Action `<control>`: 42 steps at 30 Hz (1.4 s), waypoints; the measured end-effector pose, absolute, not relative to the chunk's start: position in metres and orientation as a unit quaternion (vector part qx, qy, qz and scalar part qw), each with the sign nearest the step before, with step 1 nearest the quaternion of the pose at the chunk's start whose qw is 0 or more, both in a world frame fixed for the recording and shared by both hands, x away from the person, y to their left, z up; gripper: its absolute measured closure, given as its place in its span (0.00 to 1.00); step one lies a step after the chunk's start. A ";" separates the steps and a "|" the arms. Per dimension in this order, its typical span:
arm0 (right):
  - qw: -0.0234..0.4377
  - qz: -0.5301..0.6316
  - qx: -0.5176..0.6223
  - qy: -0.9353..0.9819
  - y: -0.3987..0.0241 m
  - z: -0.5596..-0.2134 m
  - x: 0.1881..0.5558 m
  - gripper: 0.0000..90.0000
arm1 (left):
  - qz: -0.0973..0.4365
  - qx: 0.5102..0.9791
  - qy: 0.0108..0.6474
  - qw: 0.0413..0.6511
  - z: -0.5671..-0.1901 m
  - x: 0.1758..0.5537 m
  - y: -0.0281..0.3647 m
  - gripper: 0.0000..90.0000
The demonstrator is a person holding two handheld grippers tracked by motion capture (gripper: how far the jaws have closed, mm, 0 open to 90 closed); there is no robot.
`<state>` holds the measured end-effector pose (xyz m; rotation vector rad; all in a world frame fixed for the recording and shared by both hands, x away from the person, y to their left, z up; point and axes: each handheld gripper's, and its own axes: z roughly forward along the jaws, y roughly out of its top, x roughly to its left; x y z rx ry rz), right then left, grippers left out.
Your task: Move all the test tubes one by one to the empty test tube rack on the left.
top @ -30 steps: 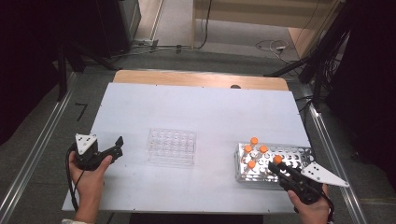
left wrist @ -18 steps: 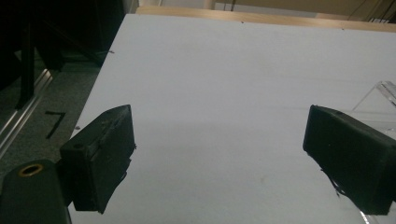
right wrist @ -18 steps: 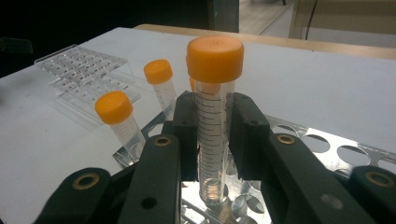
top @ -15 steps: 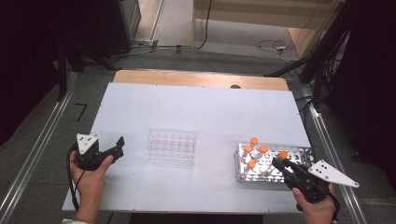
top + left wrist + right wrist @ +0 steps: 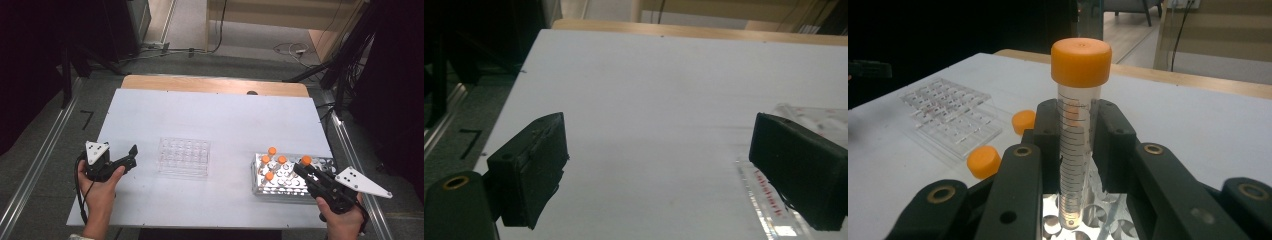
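Orange-cap tube (image 5: 1079, 135) upright, clamped btwn right gripper (image 5: 1075, 142) jaws, over rack (image 5: 295, 192).

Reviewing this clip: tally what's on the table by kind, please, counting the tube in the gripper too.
Orange-capped tubes: 5 (4 standing in the metal rack, 1 held tube clamped in the right gripper)
Metal racks: 1
Clear well plates: 1
Total: 7

grey floor (image 5: 190, 30), wooden furniture (image 5: 280, 10), dim room
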<state>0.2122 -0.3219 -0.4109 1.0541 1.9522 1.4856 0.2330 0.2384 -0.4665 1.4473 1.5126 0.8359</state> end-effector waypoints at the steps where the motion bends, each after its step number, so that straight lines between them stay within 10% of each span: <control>1: 0.232 0.543 0.384 0.710 -0.321 -0.409 0.213 0.80 | 0.331 0.581 0.604 0.434 -0.465 0.233 0.236 0.10; 42: 0.183 0.554 0.307 0.752 -0.210 -0.373 0.236 0.80 | 0.294 0.646 0.491 0.506 -0.414 0.231 0.154 0.10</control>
